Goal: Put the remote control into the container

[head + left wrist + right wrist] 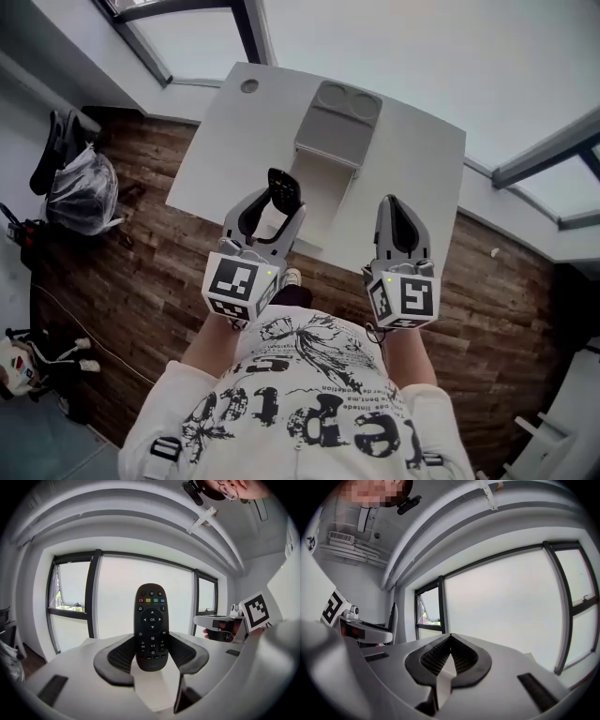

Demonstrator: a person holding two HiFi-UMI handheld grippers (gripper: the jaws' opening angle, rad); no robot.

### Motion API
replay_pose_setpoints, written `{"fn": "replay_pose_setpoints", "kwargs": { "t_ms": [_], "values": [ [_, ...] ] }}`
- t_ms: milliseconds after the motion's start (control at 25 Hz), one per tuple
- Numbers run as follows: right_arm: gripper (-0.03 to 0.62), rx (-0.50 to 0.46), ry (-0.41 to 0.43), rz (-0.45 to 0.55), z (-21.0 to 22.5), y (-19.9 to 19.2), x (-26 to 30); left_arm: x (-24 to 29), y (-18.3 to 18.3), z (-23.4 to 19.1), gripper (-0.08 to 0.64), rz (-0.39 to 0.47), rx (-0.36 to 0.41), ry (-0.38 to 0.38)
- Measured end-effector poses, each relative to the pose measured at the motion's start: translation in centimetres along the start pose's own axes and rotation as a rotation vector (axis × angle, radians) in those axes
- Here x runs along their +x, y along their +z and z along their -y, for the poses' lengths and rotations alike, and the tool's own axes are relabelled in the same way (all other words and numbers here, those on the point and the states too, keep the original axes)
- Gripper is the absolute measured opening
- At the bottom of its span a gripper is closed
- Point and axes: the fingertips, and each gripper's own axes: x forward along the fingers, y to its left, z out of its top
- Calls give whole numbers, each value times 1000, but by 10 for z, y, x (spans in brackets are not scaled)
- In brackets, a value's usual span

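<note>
Closest to the head camera is the person's printed shirt (309, 403), and just beyond it both arms reach forward, each hand with its own tool. The left gripper (278, 214) is closed on the remote control (151, 625): in the left gripper view the two ribbed pads press on the two long sides of its lower end, while most of its body stands free above them. The long axis of the remote control runs on along the line of the jaws, so its far end points away from the person and toward the table, and its button face is turned to the gripper's camera. It is held in the air, not lying on anything. The right gripper (401, 220) is beside it, a little apart, and its jaws are together at the tips with nothing between them. Farther on, the grey container (333, 122) lies on the white table (422, 159), with two round hollows at its far end; the remote control is short of it. Around the table is a wooden floor (150, 244), with a bag (82, 192) at the left, and behind it a big window (122, 597).
</note>
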Motion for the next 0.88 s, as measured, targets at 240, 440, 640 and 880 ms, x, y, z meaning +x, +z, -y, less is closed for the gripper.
{"fn": "replay_pose_setpoints", "kwargs": {
  "t_ms": [240,440,640,880],
  "values": [
    [2,42,-88,-29,-7,-15,40,39,-21,-41,232,-111,-16,-79],
    [2,90,-124,-109,-4,-46,54,68,-50,-46,232,-213,-43,-134],
    [2,108,-123,-188,9,-77,65,95,-101,-33,232,-359,-82,-159],
    [2,167,-90,-274,32,-114,74,126,-160,-17,232,-533,-94,-139]
  ]
}}
